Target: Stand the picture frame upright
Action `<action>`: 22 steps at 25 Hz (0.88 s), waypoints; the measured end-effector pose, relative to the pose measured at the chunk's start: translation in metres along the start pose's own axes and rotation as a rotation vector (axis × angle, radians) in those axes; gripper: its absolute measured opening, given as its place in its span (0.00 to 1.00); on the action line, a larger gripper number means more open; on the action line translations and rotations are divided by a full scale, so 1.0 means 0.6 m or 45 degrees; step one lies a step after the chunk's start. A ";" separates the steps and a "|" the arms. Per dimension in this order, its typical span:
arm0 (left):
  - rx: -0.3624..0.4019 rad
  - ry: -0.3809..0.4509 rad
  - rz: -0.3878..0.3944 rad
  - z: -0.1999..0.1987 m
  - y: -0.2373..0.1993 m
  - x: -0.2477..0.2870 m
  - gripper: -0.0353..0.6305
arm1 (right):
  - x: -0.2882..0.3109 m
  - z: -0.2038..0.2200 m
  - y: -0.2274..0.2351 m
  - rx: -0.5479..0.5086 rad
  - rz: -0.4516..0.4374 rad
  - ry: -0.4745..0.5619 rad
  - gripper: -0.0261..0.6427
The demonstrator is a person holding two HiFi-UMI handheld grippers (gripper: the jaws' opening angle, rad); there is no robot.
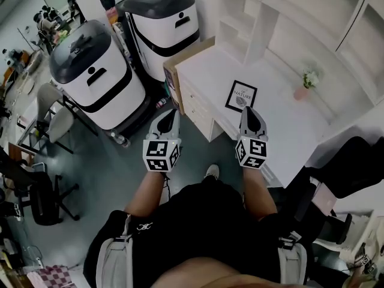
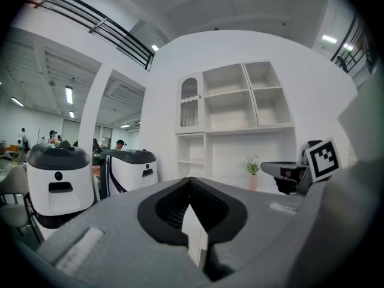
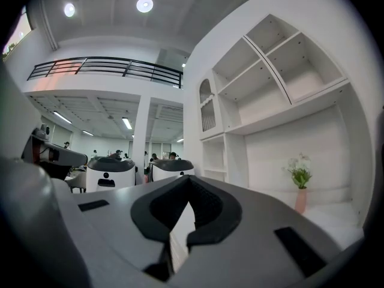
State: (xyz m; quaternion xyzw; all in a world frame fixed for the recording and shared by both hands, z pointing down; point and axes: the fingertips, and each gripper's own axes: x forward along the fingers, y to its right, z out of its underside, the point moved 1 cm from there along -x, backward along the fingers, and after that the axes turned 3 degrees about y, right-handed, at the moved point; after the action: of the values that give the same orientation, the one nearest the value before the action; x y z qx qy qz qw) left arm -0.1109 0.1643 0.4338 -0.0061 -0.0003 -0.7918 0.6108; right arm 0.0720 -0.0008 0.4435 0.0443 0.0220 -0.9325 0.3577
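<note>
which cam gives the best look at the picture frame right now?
Head view: the picture frame appears to lie flat on the white desk, with nothing covering it. Neither gripper view shows it; both show the shelves instead.

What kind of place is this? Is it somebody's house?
Probably not a house: it looks like a pretend room inside a big lab hall. The white desk with a picture frame and flower vase looks homey, but two big white-and-black machines stand right beside it.
</note>
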 end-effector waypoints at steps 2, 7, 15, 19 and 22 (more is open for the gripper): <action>0.008 0.000 -0.002 -0.011 -0.006 0.054 0.08 | 0.047 -0.004 0.024 -0.006 -0.004 0.000 0.04; 0.027 -0.025 0.016 -0.022 -0.007 0.193 0.08 | 0.163 0.001 0.101 0.003 0.007 -0.012 0.04; 0.026 -0.059 0.059 -0.019 0.014 0.365 0.08 | 0.292 0.016 0.204 0.019 0.016 -0.050 0.04; 0.044 -0.071 0.095 -0.013 0.033 0.408 0.08 | 0.308 0.031 0.240 0.022 0.045 -0.065 0.04; 0.053 -0.087 0.130 -0.006 0.041 0.427 0.08 | 0.303 0.043 0.252 0.032 0.080 -0.079 0.04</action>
State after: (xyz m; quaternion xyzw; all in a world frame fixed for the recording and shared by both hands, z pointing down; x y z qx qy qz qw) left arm -0.1519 -0.0898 0.4324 -0.0204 -0.0376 -0.7587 0.6501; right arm 0.0371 -0.2358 0.4498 0.0205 -0.0022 -0.9220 0.3867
